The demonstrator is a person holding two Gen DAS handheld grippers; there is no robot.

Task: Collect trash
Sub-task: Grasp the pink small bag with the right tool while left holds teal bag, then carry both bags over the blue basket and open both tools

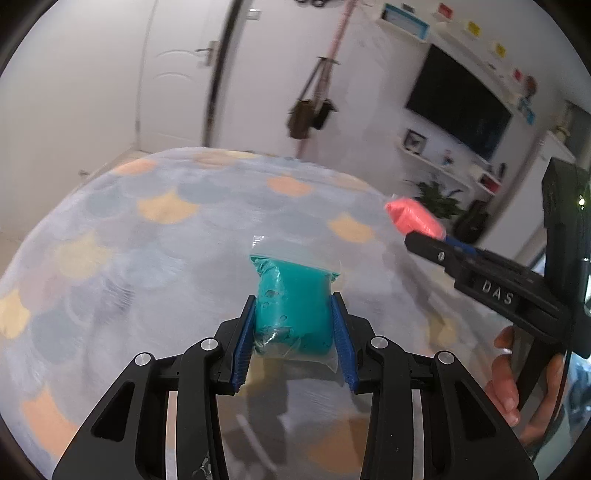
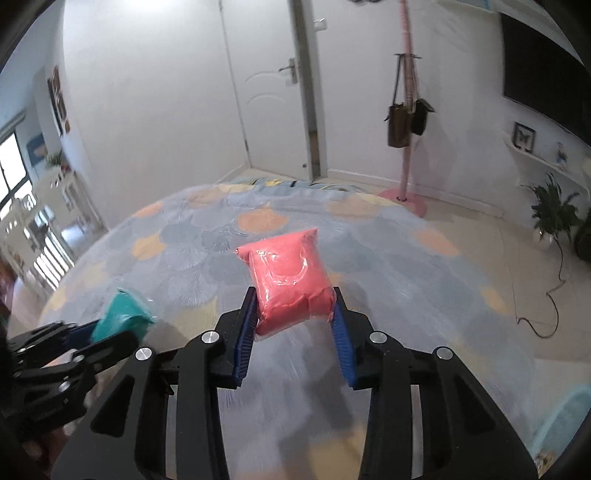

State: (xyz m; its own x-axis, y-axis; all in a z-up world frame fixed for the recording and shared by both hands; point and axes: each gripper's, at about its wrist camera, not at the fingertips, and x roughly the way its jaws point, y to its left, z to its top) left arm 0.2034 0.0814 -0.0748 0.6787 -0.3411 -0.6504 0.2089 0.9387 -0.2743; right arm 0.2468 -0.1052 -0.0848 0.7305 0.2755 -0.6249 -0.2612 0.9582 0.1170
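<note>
Now both upright bags, teal bag [image 1: 291,314] and pink bag [image 2: 291,284], point away

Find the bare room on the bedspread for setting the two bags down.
The bedspread is bare from the claws to its far edge by the door. It is crowded only near us, where the teal bag and pink bag sit clamped.

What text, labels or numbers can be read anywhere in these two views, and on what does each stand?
"DAS": raised letters on the black finger of the right tool, seen from the left wrist view.
Coloured cards on the wall shelf above the dark screen: too small and blurred to read.
Teal bag in the left tool: no print visible.
Pink bag: no print visible.
</note>
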